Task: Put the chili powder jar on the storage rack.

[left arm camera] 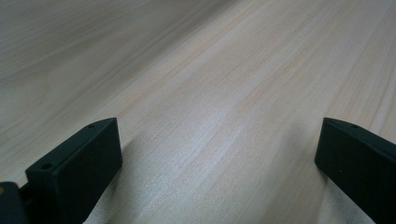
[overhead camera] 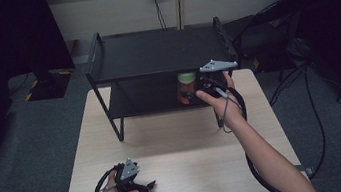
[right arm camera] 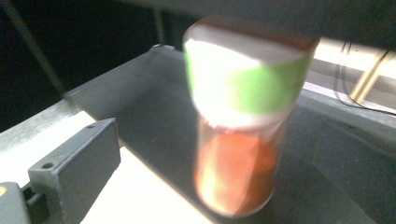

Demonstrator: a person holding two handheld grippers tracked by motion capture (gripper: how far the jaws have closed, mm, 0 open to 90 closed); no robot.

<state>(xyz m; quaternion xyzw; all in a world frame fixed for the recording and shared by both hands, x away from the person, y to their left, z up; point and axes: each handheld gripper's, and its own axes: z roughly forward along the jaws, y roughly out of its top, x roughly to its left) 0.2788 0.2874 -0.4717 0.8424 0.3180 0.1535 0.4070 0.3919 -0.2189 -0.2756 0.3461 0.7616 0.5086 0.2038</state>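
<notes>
Right hand-held gripper (right arm camera: 224, 154) spread around jar (right arm camera: 240, 116); left hand-held gripper (left arm camera: 219, 154) released over table (left arm camera: 210, 70).

The left gripper (left arm camera: 219, 154) holds its black jaws wide apart, apparently just above the pale wooden tabletop (left arm camera: 224, 70) stretching ahead.

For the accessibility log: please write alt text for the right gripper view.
A blurred clear jar with orange-red contents and a white and green band sits close ahead on a black shelf, between the open jaws of the right gripper. Pale table shows below.
</notes>
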